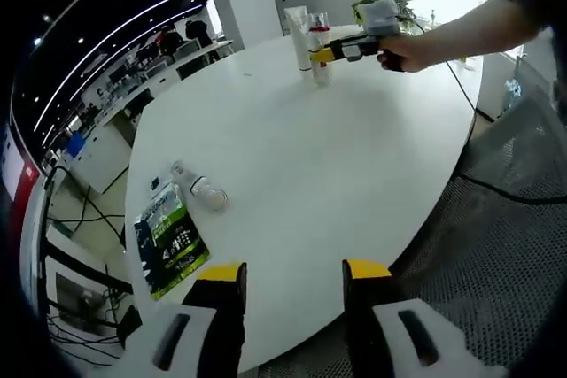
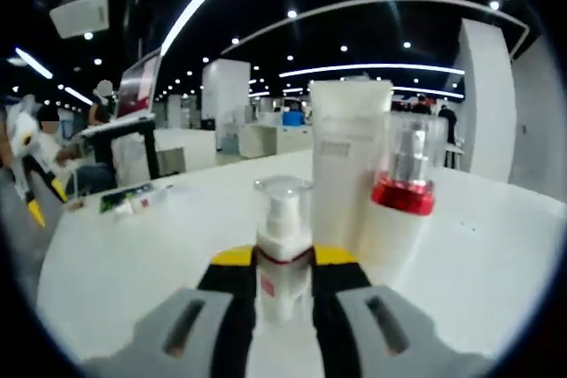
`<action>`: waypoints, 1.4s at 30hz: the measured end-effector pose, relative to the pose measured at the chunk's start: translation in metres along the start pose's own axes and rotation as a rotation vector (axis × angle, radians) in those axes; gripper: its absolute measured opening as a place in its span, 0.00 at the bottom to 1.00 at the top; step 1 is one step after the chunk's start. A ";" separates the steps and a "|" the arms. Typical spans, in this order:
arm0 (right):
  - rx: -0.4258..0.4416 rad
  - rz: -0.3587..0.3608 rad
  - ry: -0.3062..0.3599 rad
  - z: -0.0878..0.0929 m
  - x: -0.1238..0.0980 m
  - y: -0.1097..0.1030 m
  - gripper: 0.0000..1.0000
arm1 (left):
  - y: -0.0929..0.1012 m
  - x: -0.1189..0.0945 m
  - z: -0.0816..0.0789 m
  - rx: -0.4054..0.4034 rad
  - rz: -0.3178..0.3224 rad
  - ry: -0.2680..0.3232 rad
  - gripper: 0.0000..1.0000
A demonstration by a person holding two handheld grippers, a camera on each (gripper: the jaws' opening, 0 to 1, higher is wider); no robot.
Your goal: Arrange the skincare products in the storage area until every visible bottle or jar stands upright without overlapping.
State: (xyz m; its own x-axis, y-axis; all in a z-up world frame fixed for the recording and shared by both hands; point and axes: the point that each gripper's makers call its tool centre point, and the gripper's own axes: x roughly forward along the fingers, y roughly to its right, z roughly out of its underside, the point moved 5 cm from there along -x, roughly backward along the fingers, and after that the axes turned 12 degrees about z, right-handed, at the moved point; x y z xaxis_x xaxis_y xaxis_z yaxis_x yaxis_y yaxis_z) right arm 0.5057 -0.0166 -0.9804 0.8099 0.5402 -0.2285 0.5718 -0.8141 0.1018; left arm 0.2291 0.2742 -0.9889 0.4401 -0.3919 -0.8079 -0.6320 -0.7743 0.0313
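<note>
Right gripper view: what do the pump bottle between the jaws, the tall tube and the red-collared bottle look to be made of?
Pump bottle: seemingly white opaque plastic, clear glossy cap showing the pump inside.
Tube: probably matte white soft plastic; flat sealed top, no glare.
Red-collared bottle: whitish body, plastic or frosted glass, cannot tell; glossy red collar, transparent cap.

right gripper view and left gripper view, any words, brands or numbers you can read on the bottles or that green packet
No text can be read in either view.
White tube: grey print lines, too blurred to read.
Small pump bottle held in the right gripper: red mark, illegible.
Red-collared bottle: no print visible.
Green packet: white lettering, too small to read.
Lying bottle: no print visible.
</note>
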 end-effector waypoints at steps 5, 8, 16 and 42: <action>0.020 0.010 0.025 0.000 0.000 0.001 0.21 | 0.000 0.000 0.001 -0.001 0.002 -0.006 0.44; 0.029 0.017 0.032 0.000 -0.002 0.003 0.21 | -0.001 0.000 0.003 0.001 -0.001 -0.016 0.43; 0.006 0.006 0.010 -0.002 0.003 0.004 0.22 | -0.001 0.000 0.005 0.006 -0.003 -0.025 0.42; 0.059 0.061 -0.116 0.014 -0.006 0.014 0.29 | -0.001 0.000 0.005 0.036 -0.006 -0.048 0.39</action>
State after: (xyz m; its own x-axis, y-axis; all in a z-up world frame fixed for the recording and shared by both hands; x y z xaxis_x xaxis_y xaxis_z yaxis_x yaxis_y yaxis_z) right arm 0.5072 -0.0347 -0.9914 0.8206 0.4636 -0.3342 0.5103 -0.8577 0.0631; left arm 0.2261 0.2774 -0.9922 0.4134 -0.3624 -0.8353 -0.6527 -0.7576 0.0057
